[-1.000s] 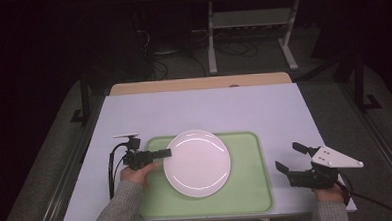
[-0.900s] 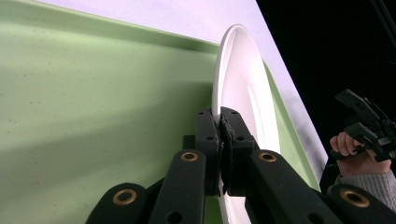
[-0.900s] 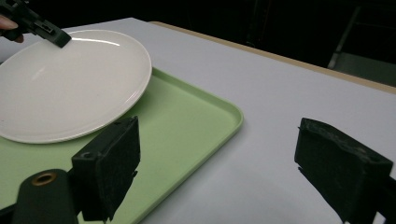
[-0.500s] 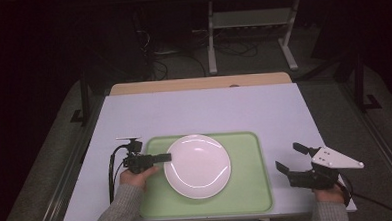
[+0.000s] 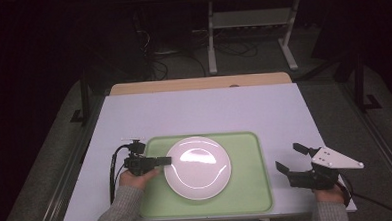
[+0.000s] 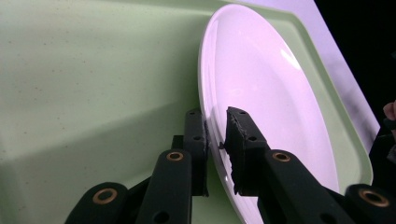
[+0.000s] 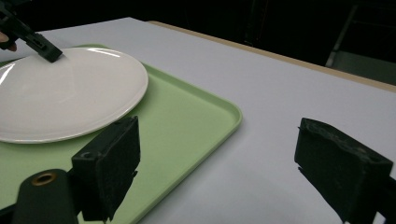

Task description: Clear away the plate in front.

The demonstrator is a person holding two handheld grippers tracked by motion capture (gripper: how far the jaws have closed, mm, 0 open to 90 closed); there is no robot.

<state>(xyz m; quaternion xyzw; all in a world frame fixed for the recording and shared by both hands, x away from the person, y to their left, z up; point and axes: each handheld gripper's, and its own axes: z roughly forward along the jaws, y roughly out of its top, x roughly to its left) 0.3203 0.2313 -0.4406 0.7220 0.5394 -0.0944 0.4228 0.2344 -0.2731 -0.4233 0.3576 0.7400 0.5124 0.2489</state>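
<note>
White tabletop (image 5: 204,110) carries a pale green plastic tray (image 5: 247,183) holding a round white plate (image 5: 199,168) at lower centre. Left gripper (image 6: 215,135) view alone reveals jaws just opening, straddling the rim; right gripper (image 5: 291,159) gapes empty.

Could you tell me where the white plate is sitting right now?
In the high view the white plate lies on the left-centre of the green tray, its left rim between the jaws of the left gripper.

One white plate (image 5: 197,167) is lying on one green tray (image 5: 252,188), which is sitting on one desk (image 5: 204,110). Two grippers are showing: the left gripper (image 5: 167,161) and the right gripper (image 5: 289,158).
</note>
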